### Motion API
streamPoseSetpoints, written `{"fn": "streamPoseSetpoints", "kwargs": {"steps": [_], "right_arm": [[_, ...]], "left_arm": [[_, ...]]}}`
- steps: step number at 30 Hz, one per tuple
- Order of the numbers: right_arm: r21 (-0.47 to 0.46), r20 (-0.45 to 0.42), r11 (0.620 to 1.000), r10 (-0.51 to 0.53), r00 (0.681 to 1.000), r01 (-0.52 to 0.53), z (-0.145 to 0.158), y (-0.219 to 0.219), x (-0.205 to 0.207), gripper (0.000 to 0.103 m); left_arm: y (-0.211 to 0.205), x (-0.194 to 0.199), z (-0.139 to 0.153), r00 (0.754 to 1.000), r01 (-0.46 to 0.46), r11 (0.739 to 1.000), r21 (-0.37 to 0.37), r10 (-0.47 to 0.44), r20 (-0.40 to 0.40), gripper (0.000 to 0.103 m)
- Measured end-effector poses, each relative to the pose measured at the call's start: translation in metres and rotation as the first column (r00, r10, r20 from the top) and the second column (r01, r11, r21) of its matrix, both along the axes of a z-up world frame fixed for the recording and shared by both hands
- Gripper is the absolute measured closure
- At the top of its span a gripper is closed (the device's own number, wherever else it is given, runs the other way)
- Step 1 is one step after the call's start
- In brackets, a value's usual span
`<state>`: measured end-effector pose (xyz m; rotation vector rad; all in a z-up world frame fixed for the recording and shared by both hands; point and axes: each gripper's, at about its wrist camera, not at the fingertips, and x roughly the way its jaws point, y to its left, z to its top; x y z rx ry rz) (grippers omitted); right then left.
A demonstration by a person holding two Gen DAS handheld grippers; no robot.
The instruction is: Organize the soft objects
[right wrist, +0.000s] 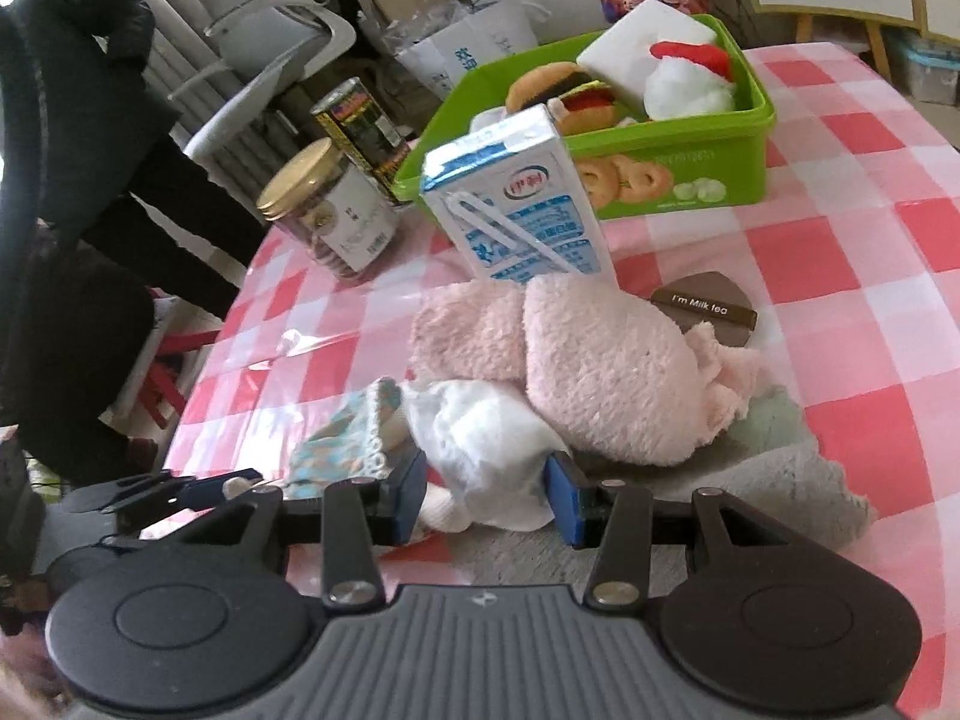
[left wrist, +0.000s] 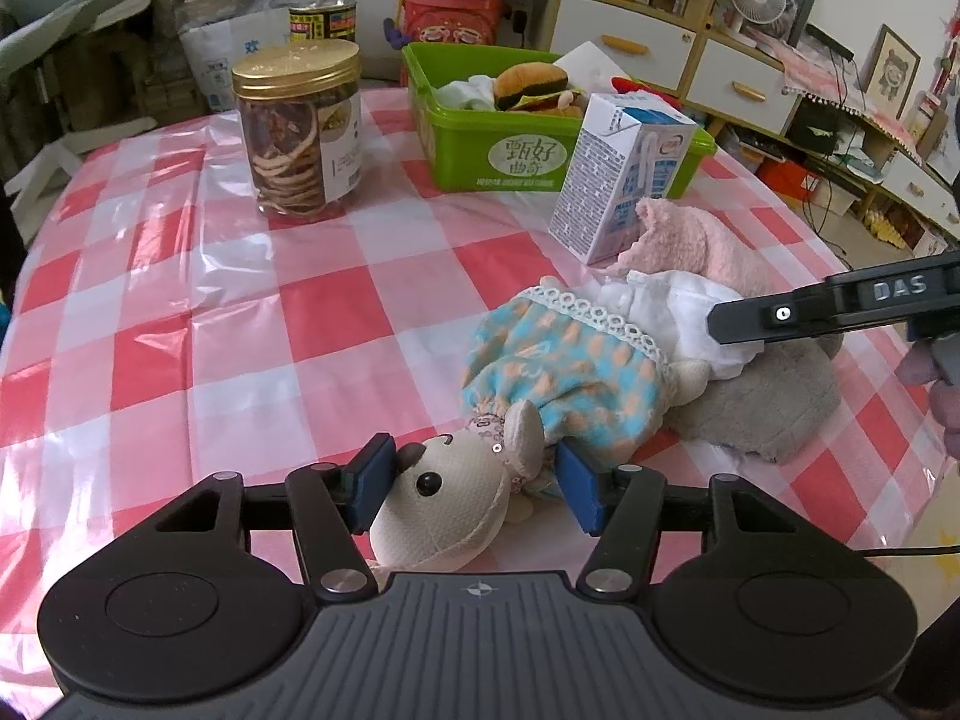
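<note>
A rag doll in a blue-and-peach dress (left wrist: 558, 372) lies on the checked tablecloth, head (left wrist: 444, 492) toward me. My left gripper (left wrist: 474, 486) is open, its blue pads on either side of the doll's head. The doll's white underskirt (right wrist: 480, 444) fills the gap of my right gripper (right wrist: 486, 495), which is open; one of its fingers (left wrist: 738, 324) shows over the skirt. A pink plush (right wrist: 600, 360) lies across the doll, over a grey plush (left wrist: 774, 402). The green box (left wrist: 480, 162) at the back holds a burger plush (left wrist: 531, 84) and a white-and-red plush (right wrist: 690, 84).
A milk carton (left wrist: 624, 174) stands between the plush pile and the green box. A gold-lidded jar (left wrist: 300, 132) and a tin can (left wrist: 324, 18) stand back left. A brown milk-tea packet (right wrist: 702, 306) lies beside the pink plush. A dark-clothed person (right wrist: 72, 180) is past the table's edge.
</note>
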<state>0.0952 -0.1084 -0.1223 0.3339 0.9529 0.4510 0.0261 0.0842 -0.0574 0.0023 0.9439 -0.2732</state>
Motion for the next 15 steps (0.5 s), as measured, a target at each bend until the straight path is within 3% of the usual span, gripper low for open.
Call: {"fn": "streamPoseSetpoints", "kwargs": {"steps": [6, 11, 15], "right_arm": [[-0.005, -0.015, 1.000, -0.022, 1.000, 0.021, -0.007, -0.002, 0.002, 0.098], [0.028, -0.032, 0.999, -0.044, 0.998, 0.045, -0.002, -0.009, -0.001, 0.102], [0.065, -0.052, 0.996, -0.057, 0.997, 0.061, 0.003, -0.016, -0.006, 0.103]], "left_arm": [[-0.004, -0.001, -0.003, 1.000, 0.021, 0.999, 0.026, -0.021, 0.001, 0.042], [-0.001, -0.001, -0.001, 1.000, 0.011, 1.000, 0.016, -0.010, -0.013, 0.043], [-0.001, -0.003, 0.001, 1.000, 0.014, 1.000, 0.023, -0.014, -0.012, 0.053]]}}
